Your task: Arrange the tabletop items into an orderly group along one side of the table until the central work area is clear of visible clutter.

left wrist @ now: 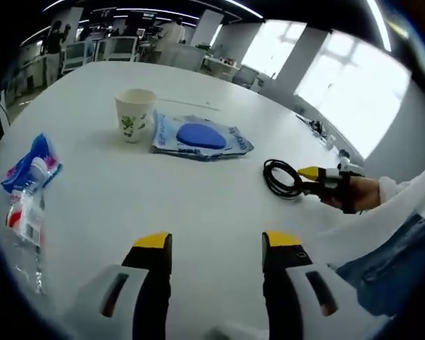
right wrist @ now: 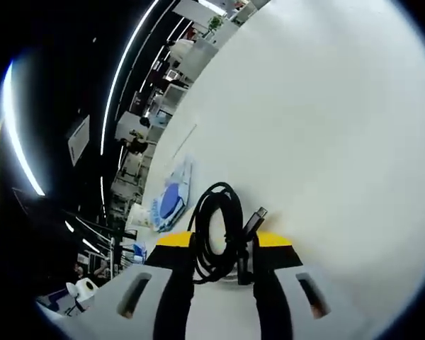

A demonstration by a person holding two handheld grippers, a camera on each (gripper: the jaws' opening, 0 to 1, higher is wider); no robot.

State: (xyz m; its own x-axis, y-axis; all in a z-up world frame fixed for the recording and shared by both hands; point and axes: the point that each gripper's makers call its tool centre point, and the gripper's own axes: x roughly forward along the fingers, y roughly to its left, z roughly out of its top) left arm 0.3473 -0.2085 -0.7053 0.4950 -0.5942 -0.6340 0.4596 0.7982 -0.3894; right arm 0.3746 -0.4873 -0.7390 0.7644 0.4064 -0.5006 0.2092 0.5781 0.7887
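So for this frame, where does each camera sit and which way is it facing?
Left gripper view: rides the open left gripper, looking across the white table at a paper cup, blue packet and bottle; the person's hand enters from the right.
Right gripper view: rides the right gripper, rolled steeply, its jaws on the black cable coil.
Shared: coil, packet, table.
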